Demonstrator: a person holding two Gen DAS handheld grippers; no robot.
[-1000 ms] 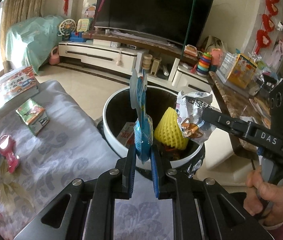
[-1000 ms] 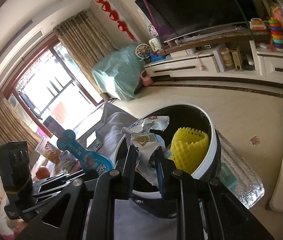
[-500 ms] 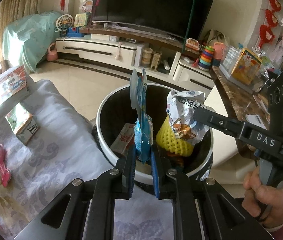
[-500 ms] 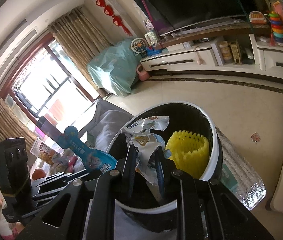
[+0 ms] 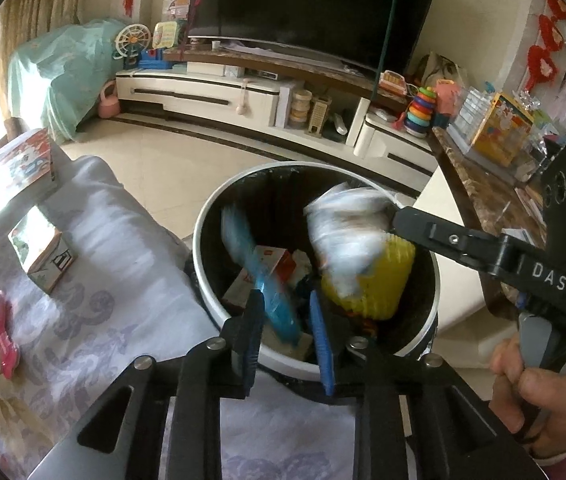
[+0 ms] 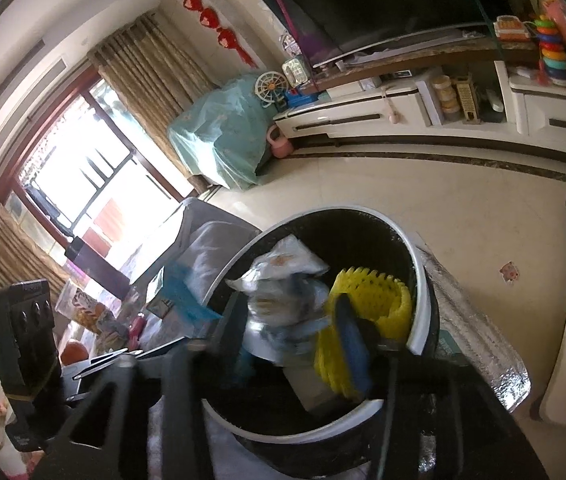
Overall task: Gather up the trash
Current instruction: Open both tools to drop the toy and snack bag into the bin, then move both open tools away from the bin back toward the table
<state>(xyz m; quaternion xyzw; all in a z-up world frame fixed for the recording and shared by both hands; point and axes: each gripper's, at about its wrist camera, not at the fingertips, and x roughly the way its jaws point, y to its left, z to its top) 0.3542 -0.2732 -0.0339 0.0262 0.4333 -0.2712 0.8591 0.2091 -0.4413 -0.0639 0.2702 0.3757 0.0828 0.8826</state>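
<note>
change: left gripper [image 5: 283, 334] has spread apart, blue wrapper [image 5: 261, 276] falling blurred into bin [image 5: 403, 352] | right gripper [image 6: 291, 332] also released, silver wrapper [image 6: 283, 292] dropping over bin beside yellow foam net [image 6: 371, 304] | meaning: both pieces binned

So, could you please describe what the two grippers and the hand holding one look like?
Both are matte black with flat, angular linkage arms and silver pivot bolts. The left gripper has blue pads. The right gripper bears white "DAS" lettering, a boxy black module with round ports and a green light. A bare hand grips its grey trigger, with a pink sleeve cuff.
</note>
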